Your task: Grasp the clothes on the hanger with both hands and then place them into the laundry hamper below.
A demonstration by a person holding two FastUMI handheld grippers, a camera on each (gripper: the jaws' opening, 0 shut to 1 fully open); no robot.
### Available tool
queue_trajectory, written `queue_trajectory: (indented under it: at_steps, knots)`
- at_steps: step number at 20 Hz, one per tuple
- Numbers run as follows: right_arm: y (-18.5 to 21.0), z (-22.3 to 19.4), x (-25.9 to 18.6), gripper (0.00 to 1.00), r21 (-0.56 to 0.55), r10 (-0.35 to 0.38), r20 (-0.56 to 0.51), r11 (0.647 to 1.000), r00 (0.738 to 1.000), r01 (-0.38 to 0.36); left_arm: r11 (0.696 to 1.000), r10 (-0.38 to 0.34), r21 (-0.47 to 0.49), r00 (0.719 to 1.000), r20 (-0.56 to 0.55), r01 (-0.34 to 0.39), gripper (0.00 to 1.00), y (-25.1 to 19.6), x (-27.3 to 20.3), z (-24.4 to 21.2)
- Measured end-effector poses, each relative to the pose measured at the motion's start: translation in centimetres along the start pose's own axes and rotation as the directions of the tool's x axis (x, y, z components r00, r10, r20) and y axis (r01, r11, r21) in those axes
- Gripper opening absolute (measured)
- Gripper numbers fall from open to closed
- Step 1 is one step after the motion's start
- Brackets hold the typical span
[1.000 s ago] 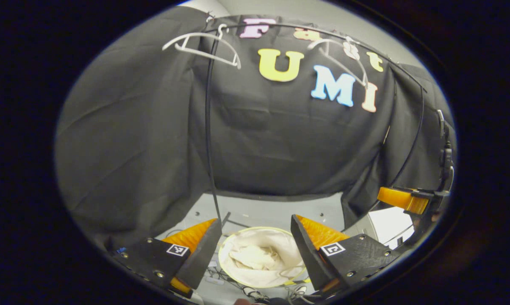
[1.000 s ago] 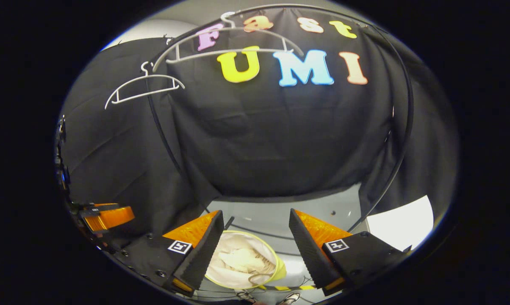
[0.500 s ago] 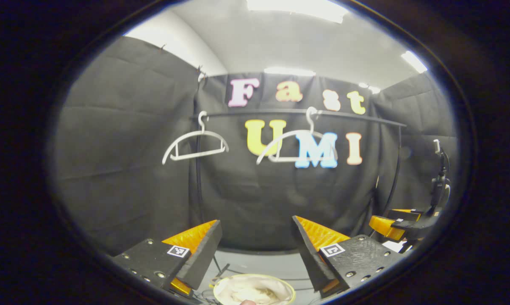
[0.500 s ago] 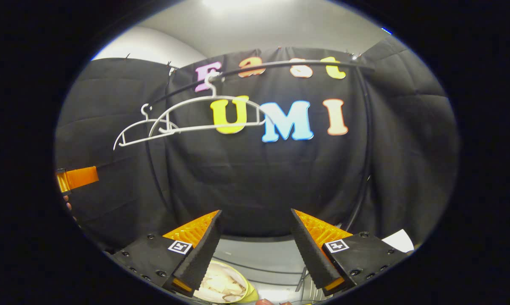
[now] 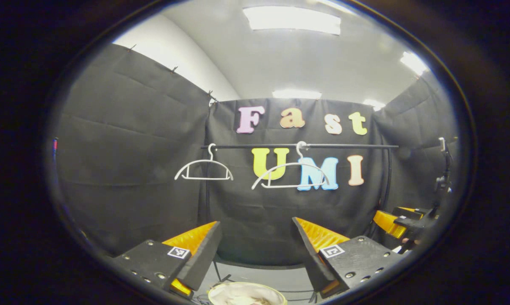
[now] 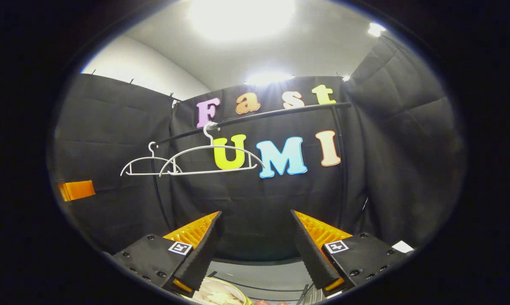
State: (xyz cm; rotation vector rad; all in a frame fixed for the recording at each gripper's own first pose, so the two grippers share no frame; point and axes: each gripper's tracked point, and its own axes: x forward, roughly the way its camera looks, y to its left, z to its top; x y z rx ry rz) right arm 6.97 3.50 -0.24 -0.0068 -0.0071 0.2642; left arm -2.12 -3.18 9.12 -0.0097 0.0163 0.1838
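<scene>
Two bare white hangers (image 5: 203, 168) (image 5: 291, 174) hang on a black rail (image 5: 344, 146) against the booth wall. The laundry hamper (image 5: 246, 295), round with a yellow-green rim, holds cream clothes and sits on the floor at the bottom of the left gripper view. My left gripper (image 5: 255, 233) is open, nothing between its fingers, above and nearer than the hamper. In the right gripper view the hangers (image 6: 147, 165) (image 6: 212, 159) hang on the rail (image 6: 280, 112), and the hamper (image 6: 219, 295) peeks in below. My right gripper (image 6: 255, 224) is open and holds nothing.
The right gripper (image 5: 397, 222) shows at the right edge of the left gripper view, level with my left one. The left gripper (image 6: 75, 189) shows at the left edge of the right gripper view. A rail post (image 6: 342, 169) stands to the right. Grey floor (image 5: 267, 279) lies under the rail.
Both views have tilted up and drawn back: the hamper with the cream clothes has slid to the bottom edge, and the hangers, rail and ceiling lights now sit lower. Both grippers stayed open.
</scene>
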Motion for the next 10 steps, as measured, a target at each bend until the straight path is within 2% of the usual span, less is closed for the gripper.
queue_trajectory:
  at_steps: [2, 4, 10]
  knots:
    - [-0.1, -0.2, -0.8, 0.98, -0.020, -0.005, 0.013, 1.000, 1.000, 0.005, 1.000, 0.011, 0.010, 0.999, 0.049, -0.011, 0.95, 1.0, -1.0, 0.7]
    - [0.6, -0.6, -0.8, 0.98, -0.025, 0.004, -0.008, 1.000, 1.000, -0.004, 0.999, 0.042, 0.002, 0.998, 0.037, -0.042, 0.95, 2.4, -2.2, 0.9]
    - [2.8, -0.5, -0.4, 0.98, -0.053, 0.005, -0.007, 0.999, 1.000, -0.006, 0.999, 0.050, 0.007, 0.999, 0.001, -0.050, 0.96, 4.7, -3.4, -0.5]
